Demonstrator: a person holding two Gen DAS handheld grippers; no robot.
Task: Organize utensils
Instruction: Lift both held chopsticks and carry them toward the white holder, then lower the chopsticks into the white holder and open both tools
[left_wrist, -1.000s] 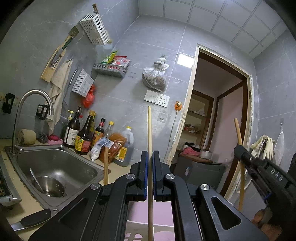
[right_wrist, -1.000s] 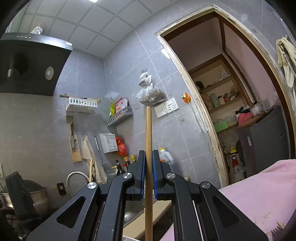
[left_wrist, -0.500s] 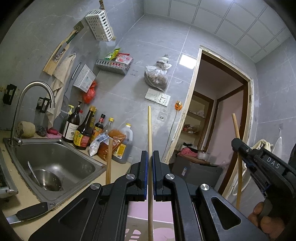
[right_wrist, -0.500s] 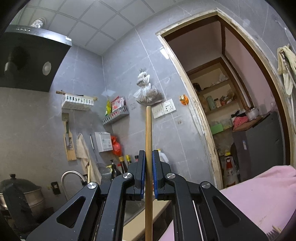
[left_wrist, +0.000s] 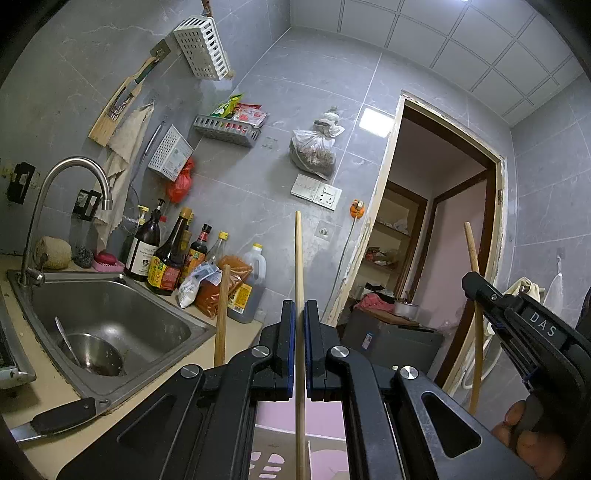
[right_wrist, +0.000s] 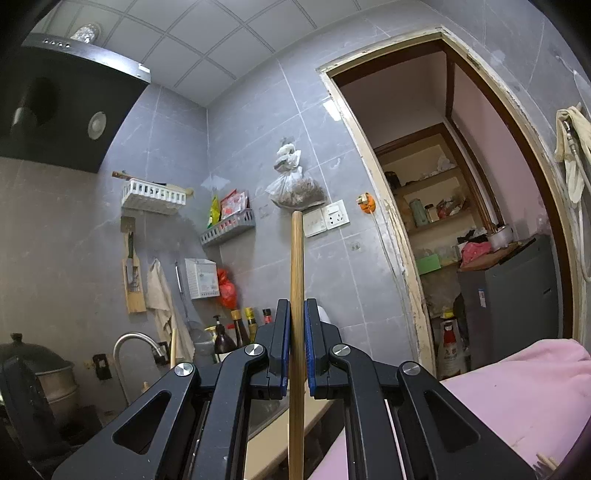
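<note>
We hold one chopstick upright in each gripper above the counter beside the steel sink: the left gripper has its fingers closed tight on a thin pale chopstick. The right gripper is likewise clamped on a thicker brown chopstick, while a third chopstick stands just left of the left fingers.
</note>
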